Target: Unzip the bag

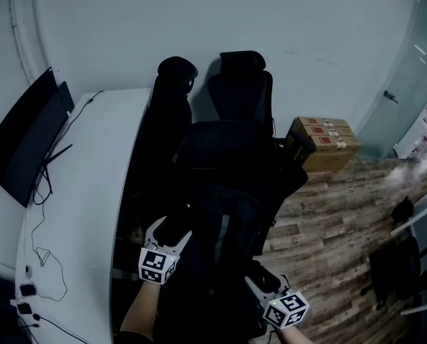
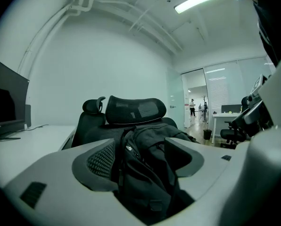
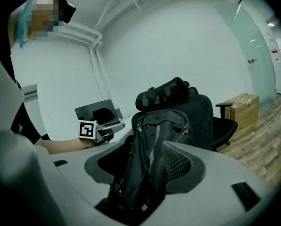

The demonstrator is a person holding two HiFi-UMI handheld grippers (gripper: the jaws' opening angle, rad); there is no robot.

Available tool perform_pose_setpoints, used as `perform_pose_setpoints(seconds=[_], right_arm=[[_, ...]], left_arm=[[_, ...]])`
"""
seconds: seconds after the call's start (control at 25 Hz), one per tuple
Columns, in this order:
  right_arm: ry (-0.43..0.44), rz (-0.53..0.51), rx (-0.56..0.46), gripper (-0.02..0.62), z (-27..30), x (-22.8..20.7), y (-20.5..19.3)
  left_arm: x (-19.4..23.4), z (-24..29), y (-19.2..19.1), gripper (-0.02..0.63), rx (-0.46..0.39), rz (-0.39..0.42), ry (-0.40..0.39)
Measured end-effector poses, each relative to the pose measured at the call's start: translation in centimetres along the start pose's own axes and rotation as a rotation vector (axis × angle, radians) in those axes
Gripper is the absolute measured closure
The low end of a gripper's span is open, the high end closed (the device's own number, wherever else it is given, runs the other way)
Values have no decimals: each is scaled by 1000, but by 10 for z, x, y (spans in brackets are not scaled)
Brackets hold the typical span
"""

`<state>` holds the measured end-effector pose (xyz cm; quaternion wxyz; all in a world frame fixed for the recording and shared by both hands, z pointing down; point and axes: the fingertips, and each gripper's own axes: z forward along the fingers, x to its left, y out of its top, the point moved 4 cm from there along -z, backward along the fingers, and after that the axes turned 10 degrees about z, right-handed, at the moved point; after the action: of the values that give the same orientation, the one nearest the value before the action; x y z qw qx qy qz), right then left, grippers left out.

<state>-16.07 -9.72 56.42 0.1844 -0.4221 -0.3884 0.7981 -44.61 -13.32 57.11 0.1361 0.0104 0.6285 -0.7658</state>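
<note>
A black backpack (image 1: 224, 224) stands upright on the seat of a black office chair (image 1: 231, 145), hard to make out in the dark head view. My left gripper (image 1: 172, 228) hovers at the bag's left side, jaws wide apart. My right gripper (image 1: 260, 274) is at its lower right, also open. In the left gripper view the backpack (image 2: 145, 173) sits ahead between the spread jaws of the left gripper (image 2: 140, 149), and the pads do not press on it. In the right gripper view the backpack (image 3: 154, 145) fills the gap of the right gripper (image 3: 143, 152), and a zip pull (image 3: 183, 130) shows on its upper right side.
A curved white desk (image 1: 92, 192) runs along the left with a dark monitor (image 1: 24, 149) and loose cables. Two more black office chairs (image 1: 238, 84) stand behind the bag. Cardboard boxes (image 1: 328, 142) sit on the wooden floor at the right. A person (image 2: 192, 106) stands far off.
</note>
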Motion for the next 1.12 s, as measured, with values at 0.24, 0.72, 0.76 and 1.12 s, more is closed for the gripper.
perform_pose_setpoints(seconds=[0.24,0.72,0.76,1.12], right_arm=[[-24,12,14,373,6,-8,-3],[-74,37,10,373,2,-13,-9],[-79,39,10,373,1,-13,-11],[-101,39,18,373,-15,-12,-16]], left_arm=[[26,51,-3,267,-23,-26,-28],[43,125,-38,230,64,-141,-217],[44,129,-39,230,54,-178,-248],[37,143,-43,256,4,-360,-380]])
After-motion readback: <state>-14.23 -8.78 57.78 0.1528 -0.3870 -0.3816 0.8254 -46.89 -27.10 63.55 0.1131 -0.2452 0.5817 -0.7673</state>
